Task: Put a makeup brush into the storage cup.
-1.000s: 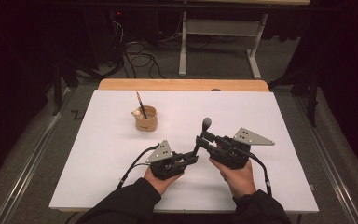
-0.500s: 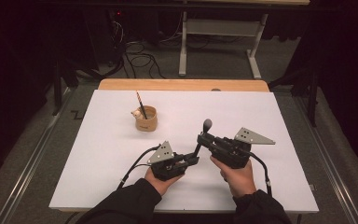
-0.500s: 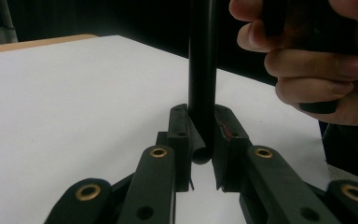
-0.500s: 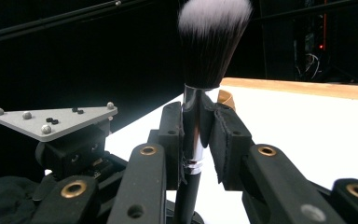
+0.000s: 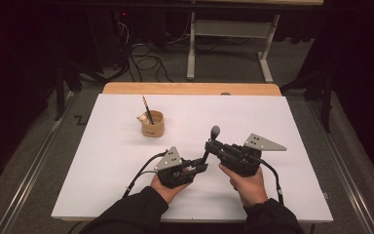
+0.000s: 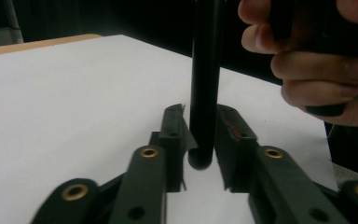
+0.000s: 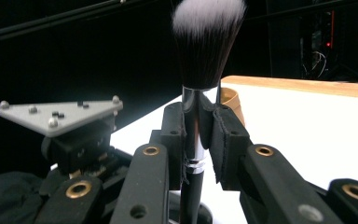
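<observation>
A makeup brush (image 5: 215, 132) stands upright over the white table, with its dark bristle head (image 7: 208, 32) on top. My right gripper (image 5: 209, 146) is shut on its silver ferrule (image 7: 196, 126). My left gripper (image 5: 202, 167) sits just below and to the left, its jaws closed against the lower end of the black handle (image 6: 205, 93). The handle tip (image 6: 200, 161) hangs between the pads, a little above the table. A hand (image 6: 317, 60) holding the right gripper shows close behind the handle.
A tan cup (image 5: 152, 126) with a thin brown stick (image 5: 147, 107) in it stands at the back left of the white tabletop (image 5: 102, 161); the cup (image 7: 232, 100) also peeks out behind the right jaws. Cables trail from both grippers toward the front edge.
</observation>
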